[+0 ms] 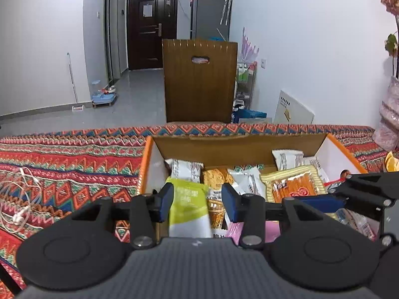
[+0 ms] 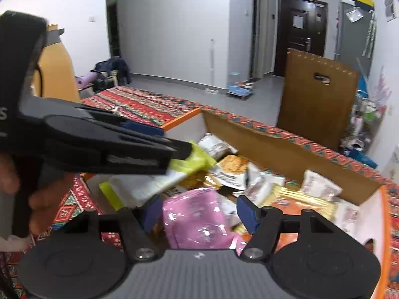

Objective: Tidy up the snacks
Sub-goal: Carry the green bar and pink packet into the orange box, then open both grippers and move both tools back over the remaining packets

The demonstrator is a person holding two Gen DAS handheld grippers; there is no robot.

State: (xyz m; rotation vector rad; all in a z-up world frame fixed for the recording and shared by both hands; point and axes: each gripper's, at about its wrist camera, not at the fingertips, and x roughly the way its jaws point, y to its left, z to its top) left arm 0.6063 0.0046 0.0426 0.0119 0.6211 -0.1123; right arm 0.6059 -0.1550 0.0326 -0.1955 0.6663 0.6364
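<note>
Both grippers are over the open cardboard box with orange rims (image 1: 147,159), which sits on the counter under a red zigzag-patterned woven cloth (image 1: 74,164). The box is crowded with snack packets.

Left gripper (image 1: 197,200): its blue-padded jaws stand apart, and between them lies the lime-green and white snack packet (image 1: 188,206). The left pad sits at the packet's edge; on the right there's a clear gap, so no clamp there. From the right wrist view the same packet (image 2: 192,164) pokes out past the left gripper's (image 2: 174,149) black tip, tilted above the pile.

Right gripper (image 2: 199,211): jaws apart, straddling the glossy pink plastic packet (image 2: 197,216), which lies on top of the heap. The left pad is just beside it; the right pad is clear of it.

Deeper in the box, a yellow-bordered pack of orange sticks (image 1: 294,184) and a white wrapped bar (image 1: 185,169) rest against the back wall. White earphones (image 1: 20,214) lie on the cloth, well to the left.
</note>
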